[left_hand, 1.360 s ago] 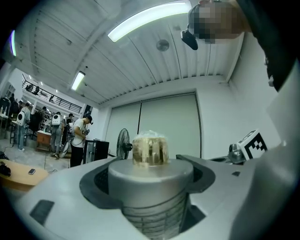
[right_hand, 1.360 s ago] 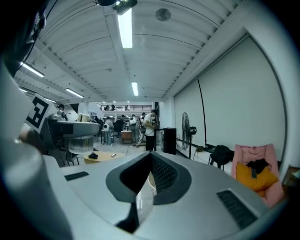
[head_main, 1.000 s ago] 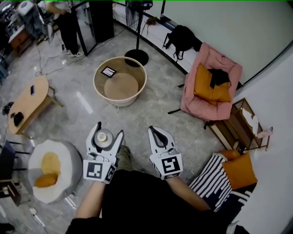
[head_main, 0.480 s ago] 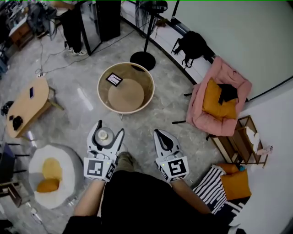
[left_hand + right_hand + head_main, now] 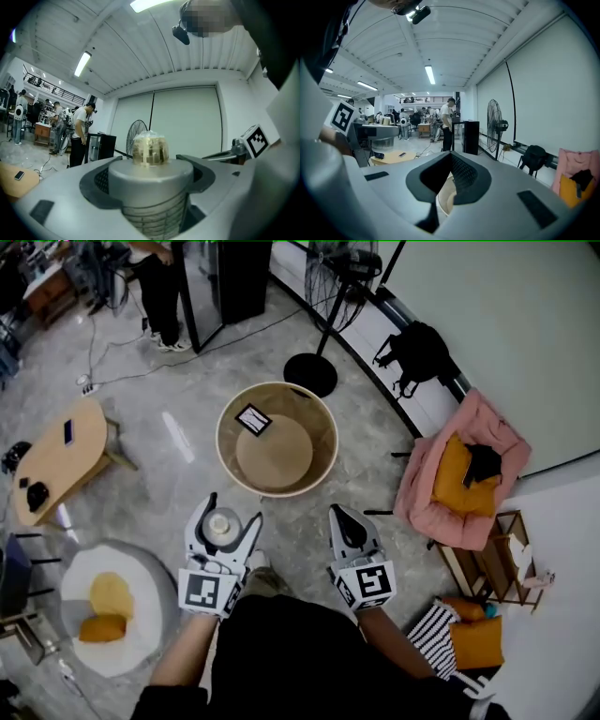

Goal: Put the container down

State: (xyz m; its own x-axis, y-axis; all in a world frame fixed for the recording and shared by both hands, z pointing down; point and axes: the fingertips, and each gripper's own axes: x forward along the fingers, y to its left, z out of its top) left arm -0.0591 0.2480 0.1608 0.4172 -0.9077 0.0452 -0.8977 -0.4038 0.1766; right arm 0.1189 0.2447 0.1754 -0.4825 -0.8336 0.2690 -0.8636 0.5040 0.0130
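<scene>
Grippers, 2: left gripper [image 5: 230,513], right gripper [image 5: 339,514]; container [image 5: 221,524], 1; basket [image 5: 313,410], 1, far centre; table [image 5: 56,465], 1, left; fan [image 5: 310,374], 1, far; pink chair [image 5: 483,418], 1, right; backpack [image 5: 417,352], 1, far right; pouf [image 5: 141,577], 1, near left.

The left tongs [image 5: 149,169] are closed on a container [image 5: 151,190], one jaw on each side of its grey lid, above a ribbed body. A translucent yellowish knob [image 5: 150,149] stands on the lid. Beyond, a fan [image 5: 137,132] stands before a pale wall, with a black cabinet [image 5: 101,147] and a standing person [image 5: 79,133] to its left.
</scene>
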